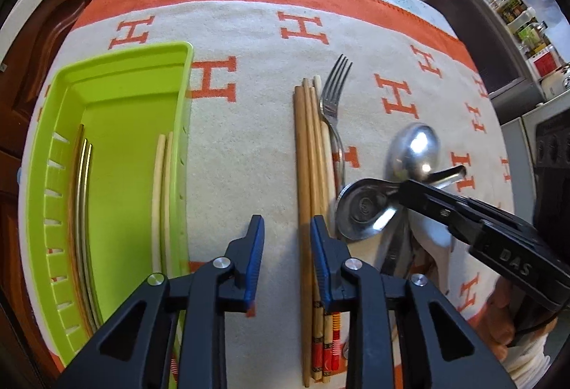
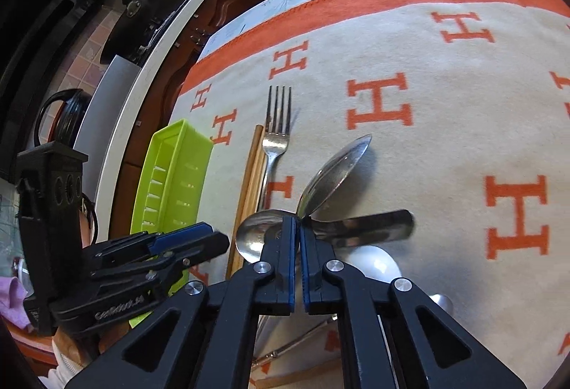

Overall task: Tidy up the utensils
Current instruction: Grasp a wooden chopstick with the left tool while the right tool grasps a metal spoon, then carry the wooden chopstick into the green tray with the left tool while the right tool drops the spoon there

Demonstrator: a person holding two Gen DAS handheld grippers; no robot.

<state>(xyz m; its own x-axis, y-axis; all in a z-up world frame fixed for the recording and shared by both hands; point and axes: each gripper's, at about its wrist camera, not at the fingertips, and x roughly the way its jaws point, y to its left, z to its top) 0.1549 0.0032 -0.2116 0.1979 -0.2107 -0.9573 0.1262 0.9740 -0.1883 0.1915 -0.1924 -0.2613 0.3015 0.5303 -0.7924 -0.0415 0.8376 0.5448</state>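
A lime green tray (image 1: 117,78) lies at the left and holds gold chopsticks (image 1: 83,182) and pale chopsticks (image 1: 160,193). Wooden chopsticks (image 1: 304,157) and a fork (image 1: 333,96) lie on the cloth ahead of my left gripper (image 1: 286,228), which is open and empty just above them. My right gripper (image 2: 297,225) is shut on a steel spoon (image 2: 335,171) and holds it tilted up off the cloth; it also shows in the left wrist view (image 1: 415,148). A second steel spoon (image 2: 254,235) lies just beneath it. The fork (image 2: 278,132) and tray (image 2: 174,171) show at its left.
A white ceramic spoon (image 2: 372,262) and more cutlery lie under the right gripper. The beige cloth with orange H marks (image 2: 427,75) covers the table. Dark wooden cabinets stand beyond the table's far edge. A counter with jars (image 1: 527,29) stands at the right.
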